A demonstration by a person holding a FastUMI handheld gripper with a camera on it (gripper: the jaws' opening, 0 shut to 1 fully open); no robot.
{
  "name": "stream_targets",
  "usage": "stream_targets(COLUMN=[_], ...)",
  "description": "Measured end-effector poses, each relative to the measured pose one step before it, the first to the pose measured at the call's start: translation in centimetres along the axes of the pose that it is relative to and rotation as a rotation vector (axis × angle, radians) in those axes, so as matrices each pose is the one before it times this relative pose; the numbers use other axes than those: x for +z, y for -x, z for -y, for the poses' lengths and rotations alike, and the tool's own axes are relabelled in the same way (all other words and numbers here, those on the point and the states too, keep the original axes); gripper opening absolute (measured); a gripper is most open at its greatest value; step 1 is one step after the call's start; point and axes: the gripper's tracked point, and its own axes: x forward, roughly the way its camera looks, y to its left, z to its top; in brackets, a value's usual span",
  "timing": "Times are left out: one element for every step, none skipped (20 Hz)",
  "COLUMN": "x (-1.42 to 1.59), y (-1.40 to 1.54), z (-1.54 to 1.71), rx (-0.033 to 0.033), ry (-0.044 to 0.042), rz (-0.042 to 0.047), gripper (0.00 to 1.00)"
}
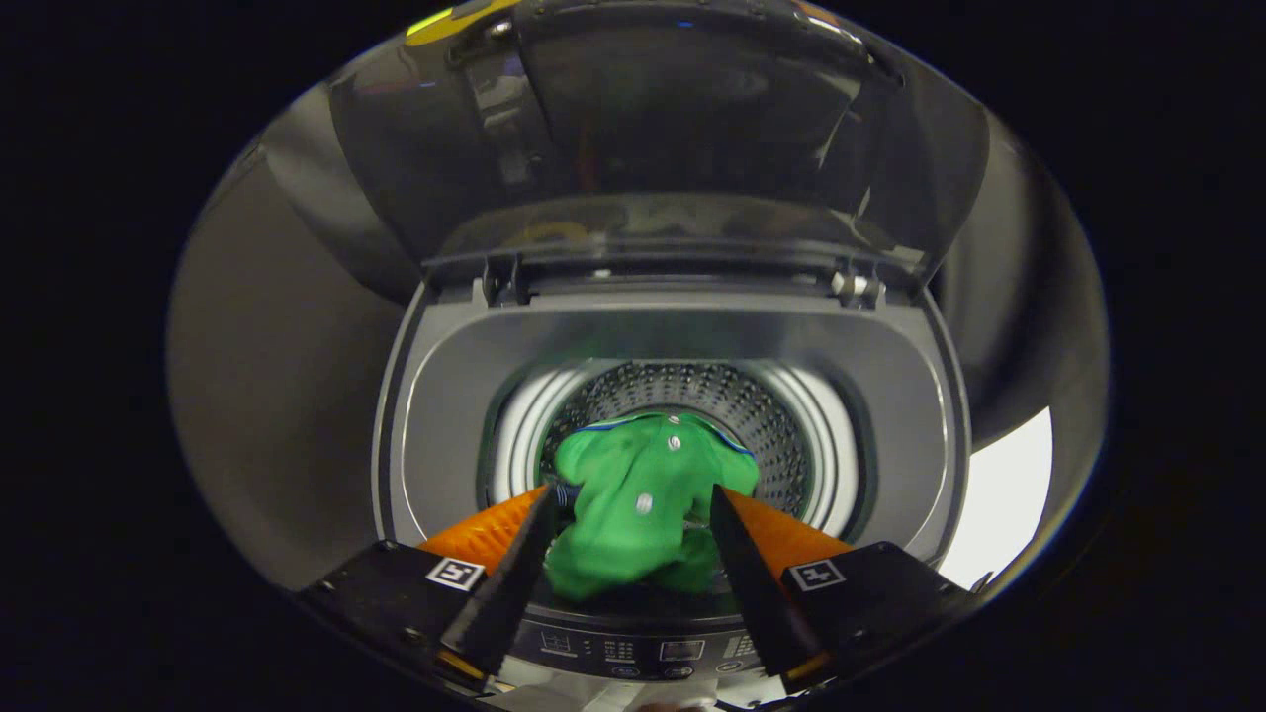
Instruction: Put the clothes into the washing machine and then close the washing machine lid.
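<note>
- Fingers [633,529] spread wide, green shirt [638,514] between them; whether they grip it, I cannot tell.
- Shirt hangs over the drum [771,435], toward 12 o'clock.
- Lid [682,129] stands open; closing remains.

A laundry corner set up in a booth; a top-loading washer [673,326] stands open just ahead of the gripper [633,514], its lid [692,119] raised upright beyond the fingers; a perforated steel drum [692,391] lies below the opening, with a green shirt [643,494] between the spread fingers; a control panel [643,650] sits under the fingers; plain grey walls [277,396] stand on both sides of the washer.
</note>
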Motion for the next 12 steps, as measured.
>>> stream_targets(x=[-0.225, -0.423, -0.536, 0.144, 0.405, 0.540, 0.521, 0.670, 0.520, 0.679, 0.733, 1.101], y=[-0.149, 0.195, 0.163, 0.336, 0.074, 0.296, 0.655, 0.753, 0.774, 0.919, 1.145, 1.108], z=[0.087, -0.157, -0.199, -0.197, -0.080, -0.067, -0.242, -0.268, -0.147, 0.015, 0.128, 0.236], rx=[0.00083, 0.00929, 0.01187, 0.01098, 0.00641, 0.00449, 0.00974, 0.01167, 0.01283, 0.00765, 0.00613, 0.00284], ry=[0.00189, 0.00061, -0.00122, -0.00194, -0.00417, -0.00716, -0.00810, -0.00556, 0.00028, 0.00706, 0.01028, 0.00985], rz=[0.00504, -0.00981, -0.01096, 0.00239, 0.01778, 0.01341, 0.01265, 0.00967, 0.00913, 0.01184, 0.02145, 0.02729], gripper=[0.96, 0.95, 0.96, 0.96, 0.97, 0.96, 0.96, 0.96, 0.96, 0.96, 0.96, 0.96])
